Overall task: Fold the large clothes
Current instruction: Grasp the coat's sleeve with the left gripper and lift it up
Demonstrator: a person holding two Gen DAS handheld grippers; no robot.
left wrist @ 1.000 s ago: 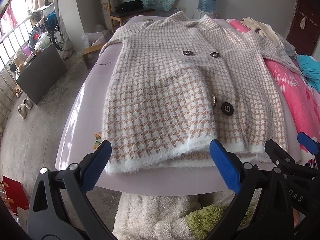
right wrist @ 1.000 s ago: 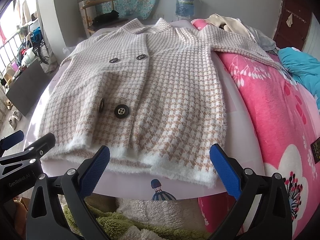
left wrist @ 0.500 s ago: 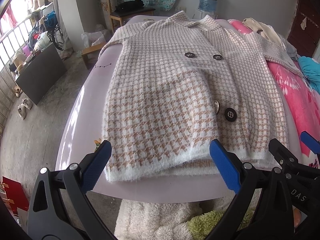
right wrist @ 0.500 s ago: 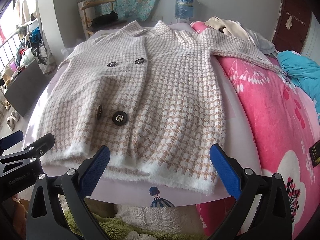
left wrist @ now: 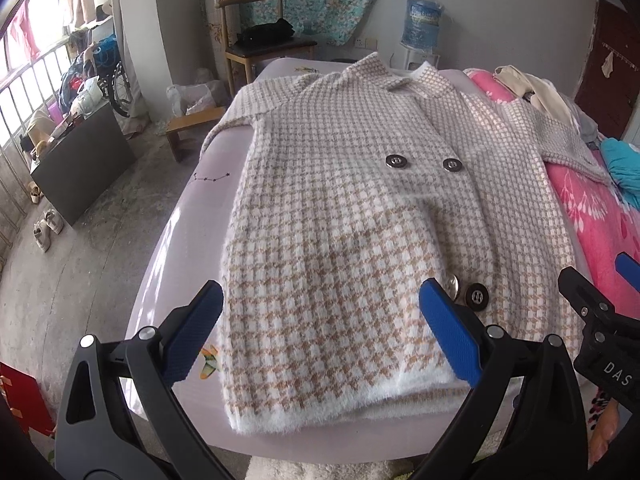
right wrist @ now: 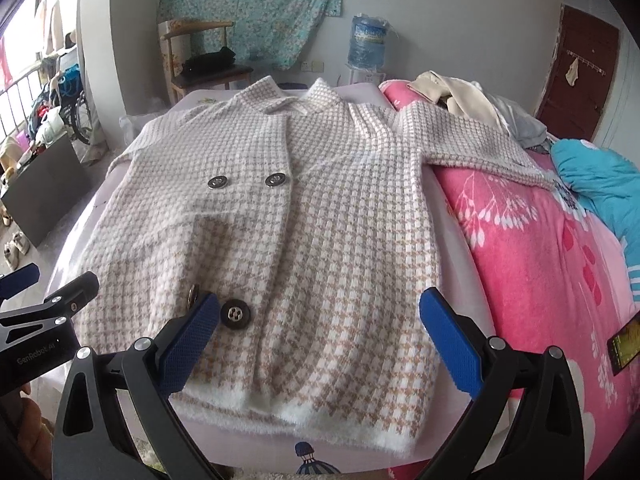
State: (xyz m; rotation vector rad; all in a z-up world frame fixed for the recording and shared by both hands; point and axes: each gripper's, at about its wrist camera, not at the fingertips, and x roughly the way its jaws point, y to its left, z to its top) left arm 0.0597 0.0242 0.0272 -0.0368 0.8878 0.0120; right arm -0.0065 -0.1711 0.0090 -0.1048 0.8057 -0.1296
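Coat (left wrist: 360, 240) lies lengthwise up the bed (left wrist: 176, 248), hem at the near edge under both tools, left tool (left wrist: 320, 332) and right tool (right wrist: 320, 334), each open and empty.

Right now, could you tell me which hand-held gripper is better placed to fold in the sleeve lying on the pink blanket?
Right. The spread sleeve runs onto the pink blanket on the right hand-held gripper's side. The left hand-held gripper is open over the coat's opposite hem corner, so it would probably have to cross the coat.
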